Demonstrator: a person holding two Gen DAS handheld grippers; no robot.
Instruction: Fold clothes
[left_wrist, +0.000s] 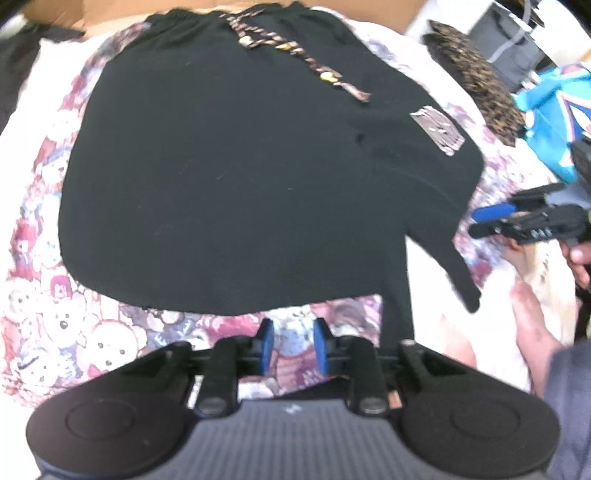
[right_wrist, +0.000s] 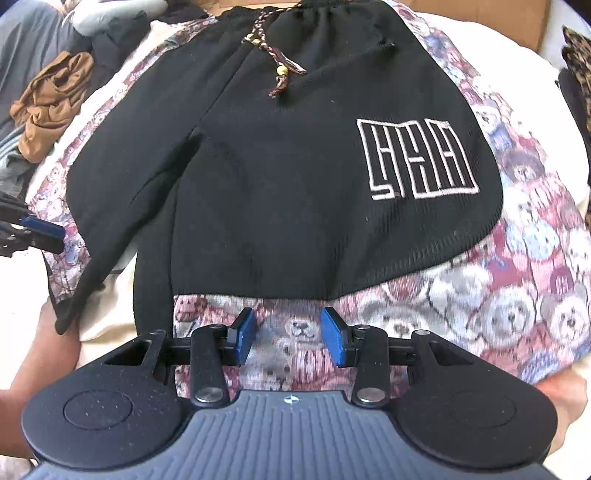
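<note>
Black shorts (left_wrist: 240, 177) (right_wrist: 295, 184) lie flat on a teddy-bear print blanket (left_wrist: 66, 325) (right_wrist: 517, 295), waistband at the far side. A braided drawstring (left_wrist: 295, 48) (right_wrist: 273, 48) lies across the waist, and a white outlined logo (right_wrist: 417, 162) (left_wrist: 437, 129) marks one leg. My left gripper (left_wrist: 293, 345) (right_wrist: 40, 232) hovers just short of the near hem, its blue pads a little apart with only blanket between them. My right gripper (right_wrist: 290, 338) (left_wrist: 487, 221) stands open near the other leg's hem, holding nothing. A loose black flap (left_wrist: 454, 273) hangs off the shorts between the two grippers.
A crumpled brown garment (right_wrist: 51, 107) and grey clothes (right_wrist: 110, 14) lie beyond the blanket's left edge. Leopard-print fabric (left_wrist: 476, 81) and a blue item (left_wrist: 554, 118) sit to the right. A cardboard box (left_wrist: 110, 11) stands behind. A person's hand (left_wrist: 532, 325) rests near the blanket's edge.
</note>
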